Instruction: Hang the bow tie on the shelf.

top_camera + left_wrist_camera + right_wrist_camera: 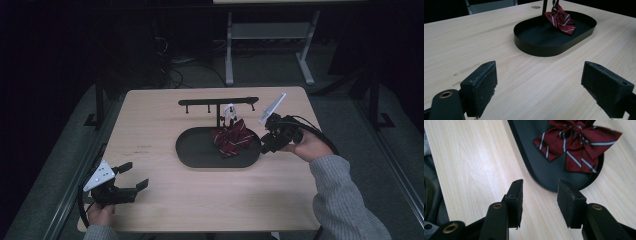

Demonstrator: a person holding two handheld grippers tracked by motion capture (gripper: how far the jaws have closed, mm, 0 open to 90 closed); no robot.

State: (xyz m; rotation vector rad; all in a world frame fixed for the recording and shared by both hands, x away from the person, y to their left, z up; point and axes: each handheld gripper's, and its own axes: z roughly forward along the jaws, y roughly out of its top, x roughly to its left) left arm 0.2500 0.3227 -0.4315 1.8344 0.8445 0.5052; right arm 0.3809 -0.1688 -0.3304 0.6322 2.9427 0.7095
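A red striped bow tie (233, 137) lies in the right end of a black oval tray (197, 152), at ten o'clock from the nearer right gripper (266, 144), jaws parted and empty; left gripper (134, 177), spread wide, rests well apart

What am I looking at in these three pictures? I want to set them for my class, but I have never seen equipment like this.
A person sits at a wooden table holding a hand tool with two black jaws in each hand. The high view looks down from above. The other two come from cameras riding on each tool, looking along its jaws.

The left gripper rests near the table's front left corner, jaws wide apart and empty. The right gripper is at the right end of a black oval tray, jaws apart, holding nothing.

In the tray lies a dark red striped bow tie. Behind it stands a black rack with pegs.
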